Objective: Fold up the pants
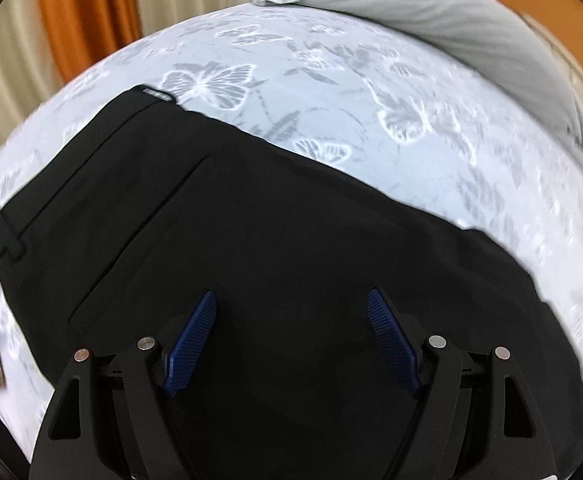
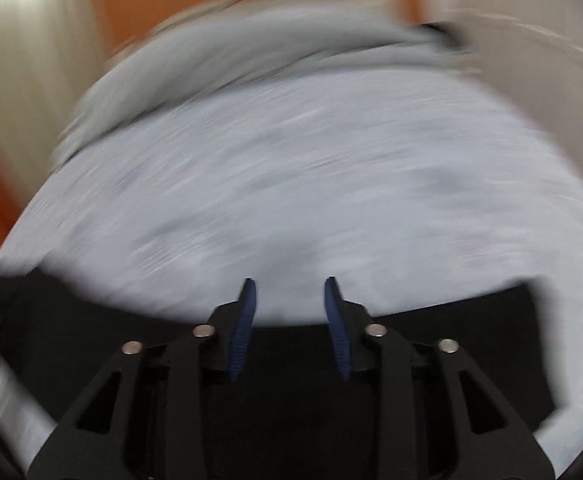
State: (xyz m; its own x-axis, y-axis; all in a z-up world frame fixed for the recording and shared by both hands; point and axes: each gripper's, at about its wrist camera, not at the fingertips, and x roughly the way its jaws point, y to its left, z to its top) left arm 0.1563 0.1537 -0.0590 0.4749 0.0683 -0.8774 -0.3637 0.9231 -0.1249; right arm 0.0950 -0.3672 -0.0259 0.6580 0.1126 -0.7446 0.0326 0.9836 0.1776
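Left tool gapes over black pants on the bed — right tool, blurred, seemingly narrower, empty.

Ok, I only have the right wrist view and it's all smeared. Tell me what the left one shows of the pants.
Observer: The black pants lie flat on the bedsheet, waistband at upper left.
Operator: Give me the left gripper's state.
Observer: The left gripper is wide open over the fabric, nothing between its fingers.
Operator: Describe that sheet; mine is pure blur.
Observer: It is pale with a butterfly print, and a grey pillow sits at its far edge.
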